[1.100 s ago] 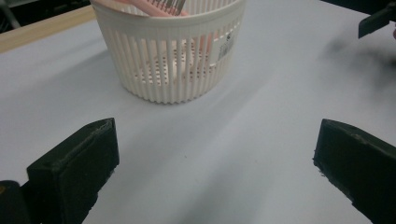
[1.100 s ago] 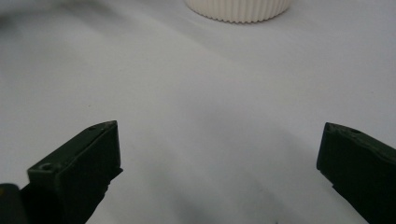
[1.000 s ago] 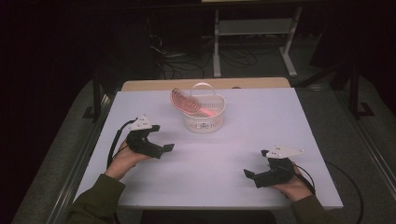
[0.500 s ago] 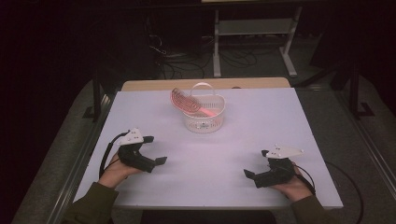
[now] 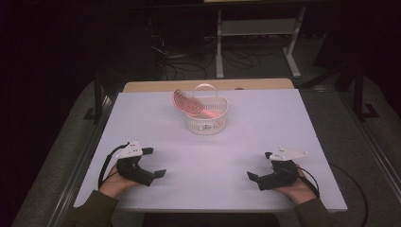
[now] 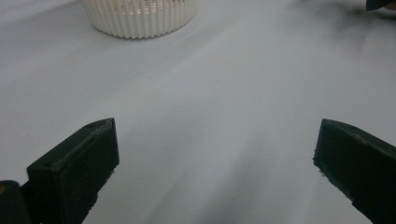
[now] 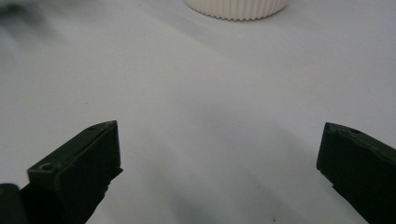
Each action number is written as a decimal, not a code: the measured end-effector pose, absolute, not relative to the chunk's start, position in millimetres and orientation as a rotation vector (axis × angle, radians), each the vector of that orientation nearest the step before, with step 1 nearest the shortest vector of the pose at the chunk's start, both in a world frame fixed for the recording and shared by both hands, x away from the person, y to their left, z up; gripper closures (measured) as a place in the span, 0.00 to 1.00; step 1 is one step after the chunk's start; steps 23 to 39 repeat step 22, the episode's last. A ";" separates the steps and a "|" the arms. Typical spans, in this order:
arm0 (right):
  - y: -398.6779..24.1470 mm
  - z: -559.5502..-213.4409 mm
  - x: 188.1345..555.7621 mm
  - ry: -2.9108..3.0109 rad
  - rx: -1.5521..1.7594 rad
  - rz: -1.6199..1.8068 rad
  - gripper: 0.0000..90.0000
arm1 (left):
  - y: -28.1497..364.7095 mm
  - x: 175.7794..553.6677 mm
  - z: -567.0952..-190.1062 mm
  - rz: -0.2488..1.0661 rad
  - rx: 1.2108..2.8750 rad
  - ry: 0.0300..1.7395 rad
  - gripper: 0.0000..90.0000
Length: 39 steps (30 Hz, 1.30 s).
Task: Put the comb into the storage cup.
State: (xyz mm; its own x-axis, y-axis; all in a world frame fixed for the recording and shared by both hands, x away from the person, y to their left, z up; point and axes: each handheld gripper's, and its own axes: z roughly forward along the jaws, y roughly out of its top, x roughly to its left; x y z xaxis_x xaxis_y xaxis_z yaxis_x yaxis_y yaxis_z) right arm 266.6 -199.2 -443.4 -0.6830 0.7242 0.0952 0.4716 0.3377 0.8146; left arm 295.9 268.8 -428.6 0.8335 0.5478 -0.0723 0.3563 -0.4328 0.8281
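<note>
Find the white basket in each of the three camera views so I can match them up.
High view: the white basket sits at the table's far middle, a pink ribbed item leaning in it.
Left gripper view: its ribbed lower wall is at top left, cut off by the frame.
Right gripper view: its base is at top centre-right, cut off.
Shared landmark: the white tabletop between basket and tools.

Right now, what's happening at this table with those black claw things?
A person sits at a white table with a gripper in each hand. The left gripper and right gripper rest near the table's front edge, both open and holding nothing. Farther back stands a small white basket with a pink ribbed object leaning out over its rim. Neither gripper touches it.
</note>
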 end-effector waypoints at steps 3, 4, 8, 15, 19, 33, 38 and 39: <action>-199.3 -443.6 266.6 2.323 1.070 1.262 0.00 | 270.0 295.8 -429.3 0.265 2.079 0.654 0.00; -199.3 -443.7 266.7 2.324 1.070 1.261 0.00 | 270.1 295.8 -430.0 0.263 2.081 0.655 0.00; -199.2 -443.8 266.8 2.324 1.070 1.258 0.00 | 268.6 295.7 -434.3 0.263 2.112 0.650 0.00; -199.2 -444.3 266.8 2.325 1.073 1.255 0.00 | 266.4 295.2 -436.8 0.255 2.133 0.648 0.00; -199.2 -444.6 266.9 2.324 1.072 1.255 0.00 | 266.2 295.3 -438.2 0.245 2.129 0.651 0.00; -199.1 -444.8 267.2 2.326 1.072 1.250 0.00 | 265.8 295.3 -438.6 0.243 2.131 0.652 0.00; -199.1 -444.8 267.2 2.326 1.072 1.250 0.00 | 265.8 295.3 -438.6 0.243 2.131 0.652 0.00; -199.1 -444.8 267.2 2.326 1.072 1.250 0.00 | 265.8 295.3 -438.6 0.243 2.131 0.652 0.00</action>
